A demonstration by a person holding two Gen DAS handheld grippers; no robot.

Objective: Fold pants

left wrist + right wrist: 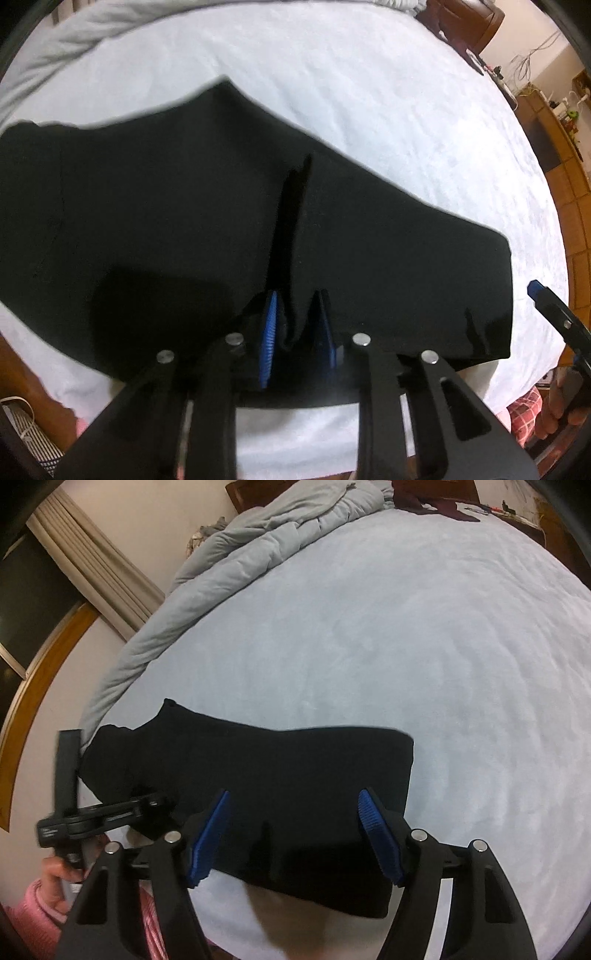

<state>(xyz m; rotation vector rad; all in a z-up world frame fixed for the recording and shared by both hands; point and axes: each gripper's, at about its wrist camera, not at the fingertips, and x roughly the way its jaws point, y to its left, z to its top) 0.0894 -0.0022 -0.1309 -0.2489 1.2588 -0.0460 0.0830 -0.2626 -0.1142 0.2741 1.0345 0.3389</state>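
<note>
**Black pants pinched at the near edge of the bed**

The black pants (184, 206) are spread flat across the pale blue bed sheet (369, 92), close to the near edge of the bed, and appear already doubled over into one long dark shape. A narrow ridge of cloth is raised from their middle and is drawn up between the blue pads of the left gripper (295, 332). Its jaws are nearly together and are clamped on that pinched fold of the pants, with fabric seen bunched between the ribbed pads.

In the right wrist view the same pants (277, 775) are seen lying lengthwise, one squared end toward the right. The right gripper (295, 834) is held over their near edge with its jaws wide apart; the cloth lies below and between the blue pads (380, 834), and no pad is seen pressing on it. The left gripper (110, 812) is seen at the left of this view, held by a hand (55, 878) in a pink sleeve (29, 908).

A crumpled grey duvet (258, 546) is heaped along the far side of the bed. A beige curtain (92, 572) hangs beyond it, and a wooden floor (576, 221) is visible past the bed's right side.
</note>
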